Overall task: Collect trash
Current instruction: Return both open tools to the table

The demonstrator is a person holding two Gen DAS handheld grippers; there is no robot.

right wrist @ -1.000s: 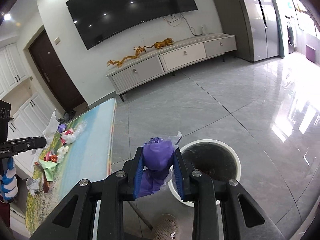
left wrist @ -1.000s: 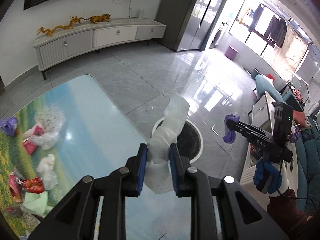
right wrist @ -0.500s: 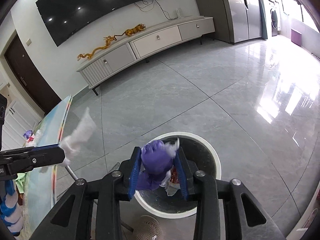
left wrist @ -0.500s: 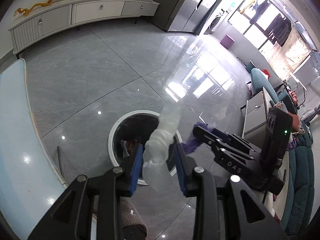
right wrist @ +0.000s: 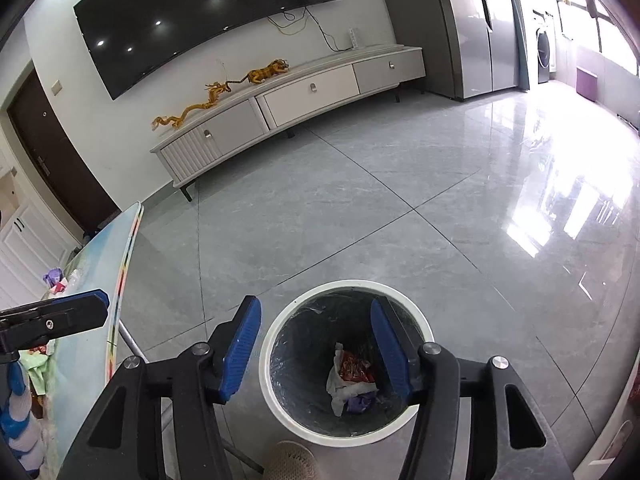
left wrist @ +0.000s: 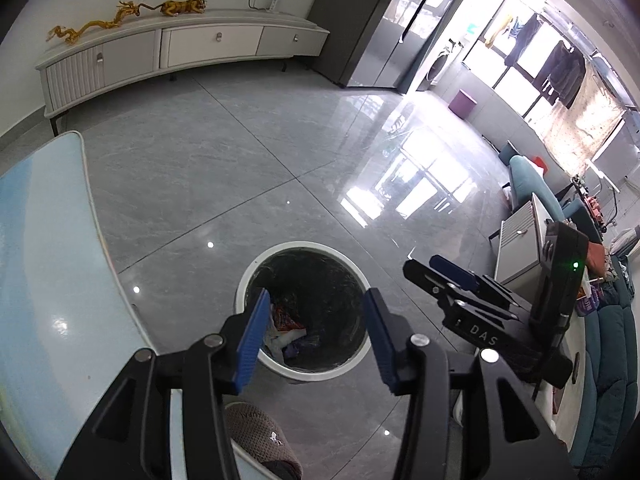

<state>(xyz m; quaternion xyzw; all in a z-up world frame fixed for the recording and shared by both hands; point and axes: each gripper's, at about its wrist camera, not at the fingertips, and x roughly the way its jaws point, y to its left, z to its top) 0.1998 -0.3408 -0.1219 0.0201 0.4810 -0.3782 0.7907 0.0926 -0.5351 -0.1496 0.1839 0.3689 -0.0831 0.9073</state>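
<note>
Both grippers are hanging over the white trash bin point(right wrist: 346, 360), which is standing on the grey floor just beside the corner of the table point(left wrist: 48, 280). The left gripper point(left wrist: 316, 336) is standing about half open with nothing between its blue pads, and its jaws have just been opening; the right gripper point(right wrist: 316, 346) is the same, half open and empty, and its jaws have also just been opening. The task's things, the crumpled trash pieces point(right wrist: 352, 380), are lying at the bottom of the bin: white paper, a red wrapper and something purple. More trash point(right wrist: 56, 284) is waiting on the table, on the far side from the bin. The main risk is probably the closeness of the two tools: the right gripper is pointing in from just beside the bin rim toward the left one, so if both are pulling back toward the table together, their fingers may be knocking each other. The bin is looking light, so a low finger catching its rim could be tipping it. Both hands are holding the tools tilted steeply down toward the bin mouth, side by side, with a slipper point(left wrist: 260, 436) on the floor near the bin below them.
</note>
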